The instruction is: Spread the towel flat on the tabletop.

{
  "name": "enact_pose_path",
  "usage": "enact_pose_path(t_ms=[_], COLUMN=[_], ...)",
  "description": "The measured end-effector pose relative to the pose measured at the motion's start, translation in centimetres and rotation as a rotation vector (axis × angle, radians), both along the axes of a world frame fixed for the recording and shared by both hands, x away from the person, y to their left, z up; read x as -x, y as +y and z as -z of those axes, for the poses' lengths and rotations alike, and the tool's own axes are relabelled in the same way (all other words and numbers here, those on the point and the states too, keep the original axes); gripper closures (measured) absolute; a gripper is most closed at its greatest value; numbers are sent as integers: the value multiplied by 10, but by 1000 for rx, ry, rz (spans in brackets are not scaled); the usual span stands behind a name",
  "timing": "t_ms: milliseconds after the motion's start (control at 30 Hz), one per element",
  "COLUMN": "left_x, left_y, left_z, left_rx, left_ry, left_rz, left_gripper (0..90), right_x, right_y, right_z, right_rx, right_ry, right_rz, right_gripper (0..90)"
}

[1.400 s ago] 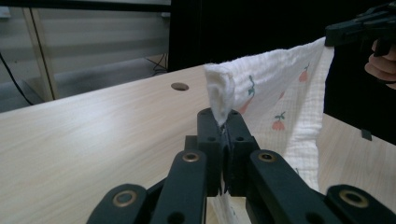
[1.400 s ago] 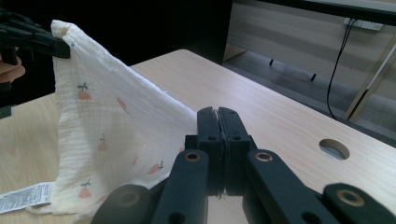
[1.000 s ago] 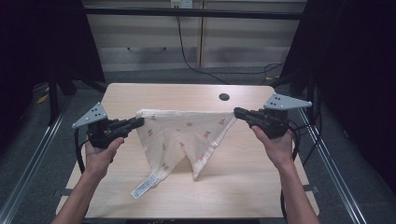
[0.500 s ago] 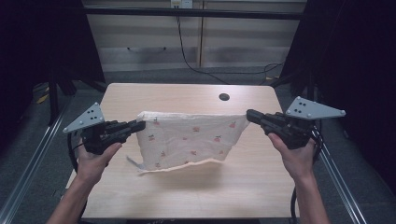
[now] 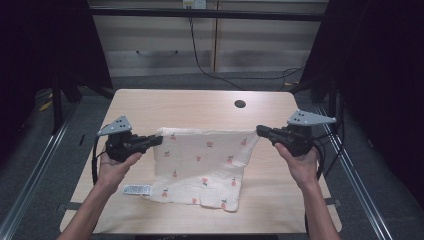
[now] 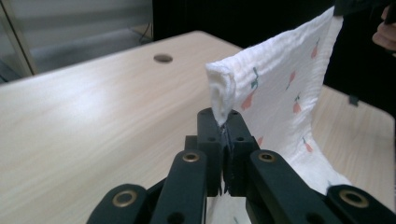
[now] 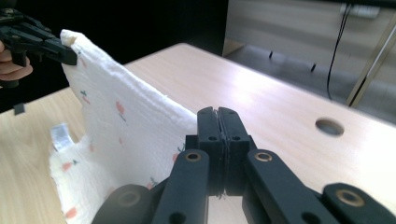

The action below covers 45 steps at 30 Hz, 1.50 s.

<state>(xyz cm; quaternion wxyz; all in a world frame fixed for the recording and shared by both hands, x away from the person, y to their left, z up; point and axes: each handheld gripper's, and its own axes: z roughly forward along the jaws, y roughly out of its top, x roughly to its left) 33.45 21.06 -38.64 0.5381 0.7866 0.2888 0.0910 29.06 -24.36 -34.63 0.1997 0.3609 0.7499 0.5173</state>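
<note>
Both tools are clamped on the white muslin cloth with small red cherry prints (image 5: 205, 167) — left tool (image 5: 156, 140) pinches the far-left corner, right tool (image 5: 260, 131) pinches the far-right corner. Jaws are fully closed on fabric in both gripper views: the left shows a bunched corner (image 6: 223, 95) sticking up out of the jaws, the right has the cloth edge (image 7: 140, 116) running off from its jaws toward the other tool (image 7: 44, 39).

Cloth position: top edge is stretched taut between the two tools, long axis running left–right across the light wooden desk (image 5: 200, 105). The lower half drapes down and lies on the desk on the person's side, white care label (image 5: 137, 190) at the near-left corner.

Key relation: the held edge is the far one, the free hem is the near one, already touching the desk. Both hands sit about level, neither closer to the cloth's middle. My read — the next move is laying it flat, so the tools should carry the taut edge away from the person and down, keeping tension even, or the near hem will bunch.
</note>
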Motion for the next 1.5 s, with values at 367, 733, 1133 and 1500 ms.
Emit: enact_pose_path(t_ms=[367,733,1133,1500], left_x=[-29,-56,-59,-23], left_y=[-8,-2,15,34], left_z=[37,69,67,68], left_rx=[-84,-90,-97,-144], left_ry=[70,146,145,139], left_rz=[-42,-116,-182,-114], left_gripper=[871,861,715,750], right_x=[-47,-87,-100,-52], right_y=[2,21,36,33], right_z=[51,89,95,94], right_rx=[19,37,63,126], right_ry=[110,171,187,227], right_rz=[35,46,70,-13], right_gripper=[889,886,726,718])
